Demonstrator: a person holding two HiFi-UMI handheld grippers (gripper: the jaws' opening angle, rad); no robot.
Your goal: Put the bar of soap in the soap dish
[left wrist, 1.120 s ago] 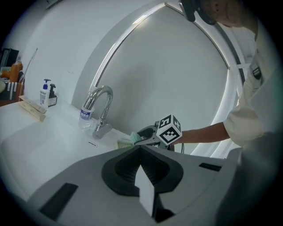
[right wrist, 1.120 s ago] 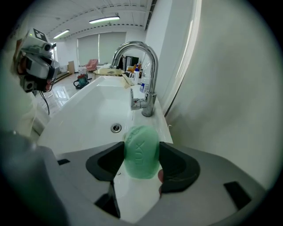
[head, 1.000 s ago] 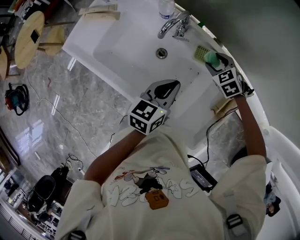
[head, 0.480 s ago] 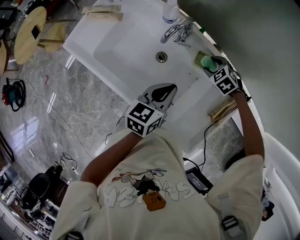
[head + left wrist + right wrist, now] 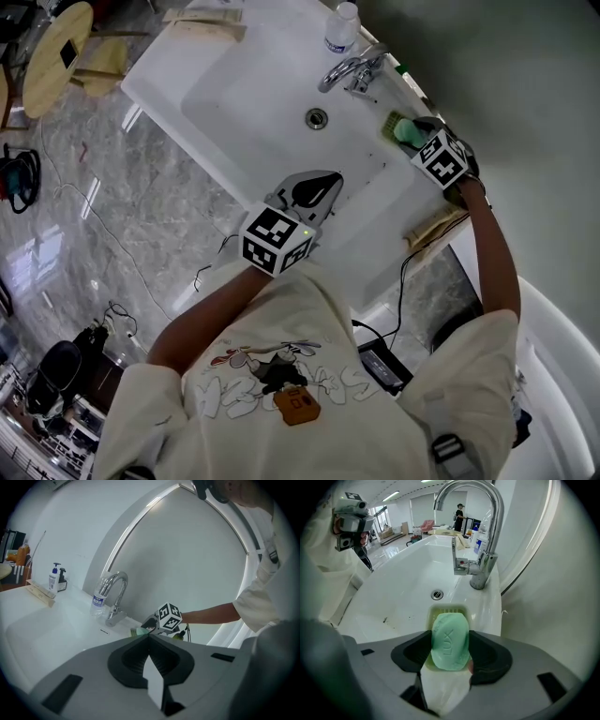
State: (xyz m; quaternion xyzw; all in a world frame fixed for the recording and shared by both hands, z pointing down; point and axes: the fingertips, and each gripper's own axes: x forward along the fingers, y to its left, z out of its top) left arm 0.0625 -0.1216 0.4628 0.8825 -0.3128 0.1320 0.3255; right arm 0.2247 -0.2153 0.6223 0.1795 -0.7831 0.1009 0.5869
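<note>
My right gripper (image 5: 450, 644) has its jaws clamped on the bar of soap (image 5: 450, 632), a green oval cake pinched at both long sides with its stamped face up. The soap hangs directly over the soap dish (image 5: 446, 610), a pale yellow-green slotted tray. I cannot tell whether the soap touches the dish. The dish sits on the sink ledge just beside the faucet (image 5: 480, 550), on the side of the faucet's base nearest me. The drain (image 5: 437, 594) lies in the white basin (image 5: 403, 573) below the faucet's spout, just past the dish's far rim.

My left gripper (image 5: 149, 641) has its jaws pressed together with nothing between them. It hovers by the basin's front edge, well apart from the faucet and across the bowl from it. A clear water bottle (image 5: 97, 603) stands on the ledge just beside the faucet, on the side away from the dish.
</note>
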